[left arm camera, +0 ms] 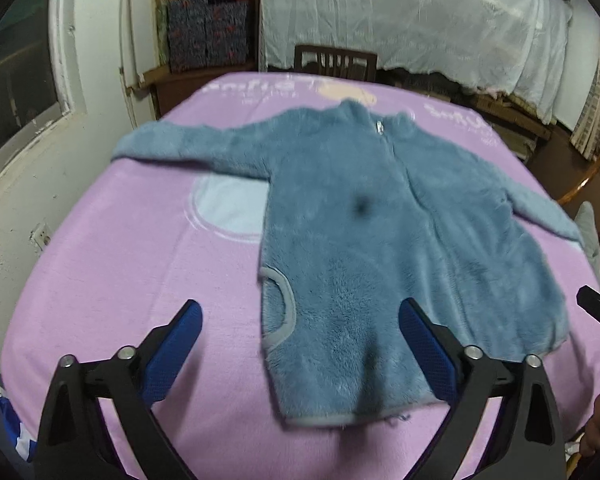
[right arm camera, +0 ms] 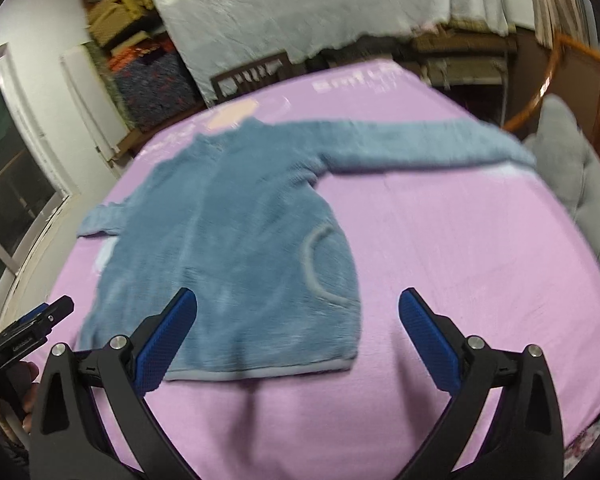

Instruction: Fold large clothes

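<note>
Blue-padded fingers of the left gripper stand wide apart nearest the lens, with nothing between them; they hang above the near hem of the fleece garment, not touching it as far as the left wrist view shows. Likewise the right gripper has its jaws spread and empty, poised over the hem's right corner in the right wrist view. Both views are blurred. That blue-grey fleece garment lies flat and fully spread on the pink blanket, front side up, collar at the far end with a small zip pull near the neck, and a rounded pocket near each lower side. Its left sleeve reaches out toward the left edge of the bed, and the right sleeve stretches toward the right edge beside a grey cushion. Judging from this layout, no fold has been made: both sleeves are extended and the body is at full length. Everything remains to be done, presumably bringing the sleeves in over the body and then doubling the body from hem toward collar. Neither tool has taken hold of any cloth, so the work looks to be at its very beginning.
</note>
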Tool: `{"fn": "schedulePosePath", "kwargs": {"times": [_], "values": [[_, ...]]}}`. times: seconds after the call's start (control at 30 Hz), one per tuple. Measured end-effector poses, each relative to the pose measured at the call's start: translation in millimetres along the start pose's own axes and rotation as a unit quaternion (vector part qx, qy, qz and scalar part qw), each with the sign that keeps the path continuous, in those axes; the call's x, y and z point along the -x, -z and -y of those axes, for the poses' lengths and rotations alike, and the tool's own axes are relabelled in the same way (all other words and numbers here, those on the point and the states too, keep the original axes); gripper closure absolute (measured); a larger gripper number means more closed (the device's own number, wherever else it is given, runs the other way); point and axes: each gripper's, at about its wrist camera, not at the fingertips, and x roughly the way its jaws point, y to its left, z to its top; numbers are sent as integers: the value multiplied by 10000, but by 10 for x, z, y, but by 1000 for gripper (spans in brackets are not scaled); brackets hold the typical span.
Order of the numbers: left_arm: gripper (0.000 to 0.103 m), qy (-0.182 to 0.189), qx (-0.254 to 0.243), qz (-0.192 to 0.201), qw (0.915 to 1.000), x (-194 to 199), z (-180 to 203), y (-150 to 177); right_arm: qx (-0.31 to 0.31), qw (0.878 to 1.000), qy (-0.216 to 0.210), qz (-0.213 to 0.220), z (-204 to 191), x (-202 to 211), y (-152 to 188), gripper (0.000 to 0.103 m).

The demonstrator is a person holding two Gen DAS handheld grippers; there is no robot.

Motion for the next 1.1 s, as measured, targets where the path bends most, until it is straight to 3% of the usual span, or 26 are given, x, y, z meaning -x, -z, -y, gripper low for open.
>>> {"fn": "schedulePosePath", "kwargs": {"times": [0.07, 0.17, 0.23, 0.3, 0.4, 0.47, 0.57, 0.67, 0.73, 0.77, 0.8, 0.9, 1.1], "values": [[13, 10, -64, -133, 9999, -123, 56, 8, -153, 9995, -256, -139, -8, -181, 44, 7], [26, 36, -150, -281, 9995, -268, 88, 38, 18, 9996, -179, -236, -49, -323, 71, 20], [42, 109, -192, -398, 9990, -366, 94, 61, 144, 9992, -132, -345, -51, -430, 87, 32], [48, 129, -220, -344, 9991, -380, 104, 81, 337, 9991, 26, -242, -47, -436, 112, 49], [74, 198, -331, -273, 9989, -310, 123, 74, 546, 9979, -27, -338, -98, -392, 114, 70], [80, 195, -359, -250, 9989, -249, 124, 67, 616, 9971, -120, -437, -88, -338, 128, 76], [78, 116, -517, -289, 9982, -260, 126, 109, 745, 9958, -78, -534, -103, -287, 155, 76], [61, -125, -674, -239, 9974, -228, 154, 133, 798, 9953, -2, -547, -101, -310, 152, 71], [42, -172, -724, -180, 9971, -160, 155, 103, 720, 9959, 21, -541, -90, -279, 100, 55], [39, -152, -738, -115, 9971, -110, 157, 54, 602, 9972, -123, -422, -67, -240, 67, 43], [35, -143, -743, -57, 9971, -72, 158, -4, 475, 9981, -277, -291, -53, -221, 49, 40], [24, 16, -701, 116, 9975, -14, 189, -272, 320, 9990, -311, 52, -7, -69, -186, 39], [18, 263, -511, 126, 9983, -347, 324, -885, 450, 9964, -701, 183, -246, -296, -864, 39]]}}
